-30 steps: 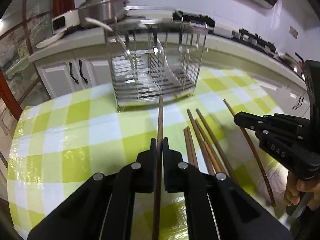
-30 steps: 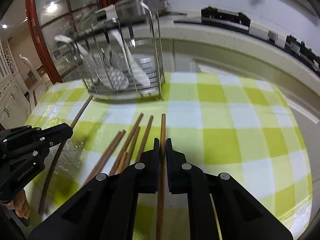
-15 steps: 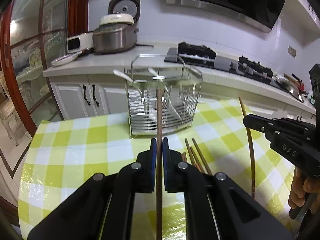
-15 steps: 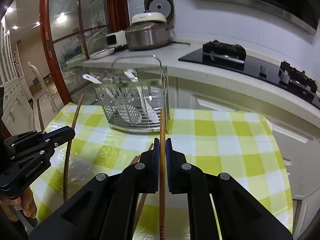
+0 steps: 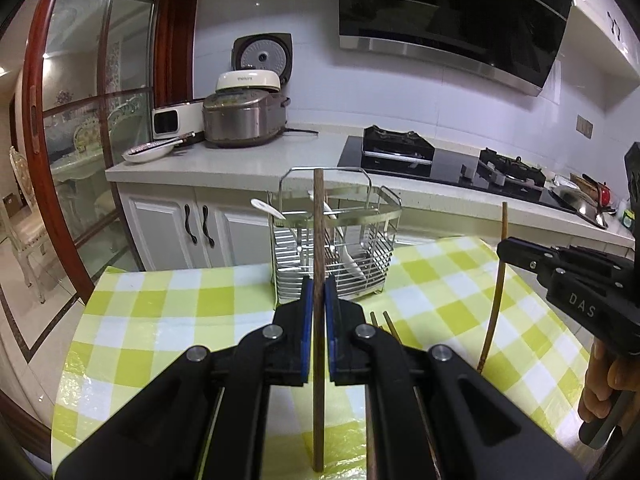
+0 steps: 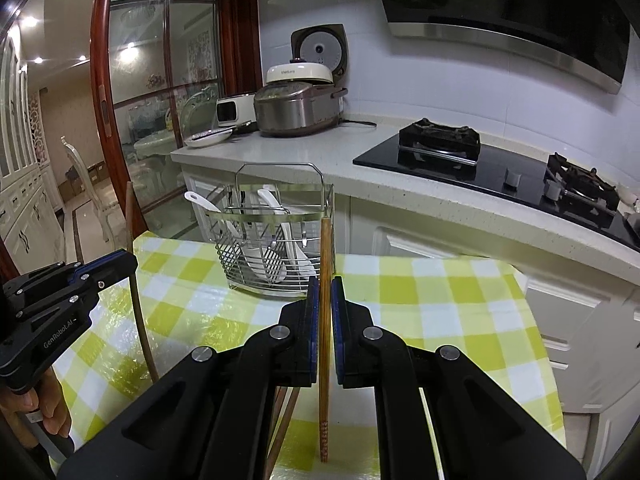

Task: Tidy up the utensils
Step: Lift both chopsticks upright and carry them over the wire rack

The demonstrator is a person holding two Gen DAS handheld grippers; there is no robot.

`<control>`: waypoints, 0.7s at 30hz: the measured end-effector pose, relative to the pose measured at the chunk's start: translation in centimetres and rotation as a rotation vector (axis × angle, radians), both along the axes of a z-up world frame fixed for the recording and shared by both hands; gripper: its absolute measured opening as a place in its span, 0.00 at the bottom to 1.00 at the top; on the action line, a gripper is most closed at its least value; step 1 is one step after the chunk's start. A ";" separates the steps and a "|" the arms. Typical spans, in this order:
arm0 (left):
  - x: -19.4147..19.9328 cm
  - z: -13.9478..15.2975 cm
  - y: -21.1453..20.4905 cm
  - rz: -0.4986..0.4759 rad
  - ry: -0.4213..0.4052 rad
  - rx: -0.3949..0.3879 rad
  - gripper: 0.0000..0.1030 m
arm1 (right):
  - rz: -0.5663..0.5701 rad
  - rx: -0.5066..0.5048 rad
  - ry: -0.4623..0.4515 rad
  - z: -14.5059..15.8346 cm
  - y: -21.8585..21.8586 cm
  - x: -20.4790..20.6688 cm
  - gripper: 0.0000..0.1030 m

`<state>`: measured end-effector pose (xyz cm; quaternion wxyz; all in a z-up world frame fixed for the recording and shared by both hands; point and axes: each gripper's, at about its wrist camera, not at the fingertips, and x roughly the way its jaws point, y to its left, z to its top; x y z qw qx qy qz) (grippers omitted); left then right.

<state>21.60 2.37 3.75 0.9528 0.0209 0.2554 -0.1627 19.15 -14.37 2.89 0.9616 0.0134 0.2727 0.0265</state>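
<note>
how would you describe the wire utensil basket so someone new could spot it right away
On the green-and-white checked table, look to the far edge nearest the white counter. The wire basket stands there, the only metal thing on the cloth, with white spoons inside.

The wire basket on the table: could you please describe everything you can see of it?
The wire basket looks like shiny steel rod, with a tall loop handle and horizontal bars. It stands upright at the far edge of the checked tablecloth, before the counter. White spoons lean inside it. Neither gripper touches it.
</note>
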 end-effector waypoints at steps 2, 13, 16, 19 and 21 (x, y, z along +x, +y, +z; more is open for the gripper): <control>-0.3 0.3 0.0 0.006 -0.010 -0.003 0.06 | 0.000 -0.001 -0.002 0.1 0.0 -0.1 0.08; -0.9 0.9 0.1 0.018 -0.031 -0.014 0.06 | -0.004 -0.012 -0.019 0.2 0.1 -0.4 0.08; -1.0 1.0 0.1 0.029 -0.027 -0.018 0.06 | -0.010 -0.017 -0.022 0.2 0.2 -0.4 0.08; -1.1 1.0 0.3 0.048 -0.023 -0.023 0.06 | -0.020 -0.031 -0.028 0.2 0.2 -0.4 0.08; -1.1 1.0 0.3 0.064 -0.023 -0.022 0.06 | -0.025 -0.038 -0.033 0.1 0.3 -0.4 0.08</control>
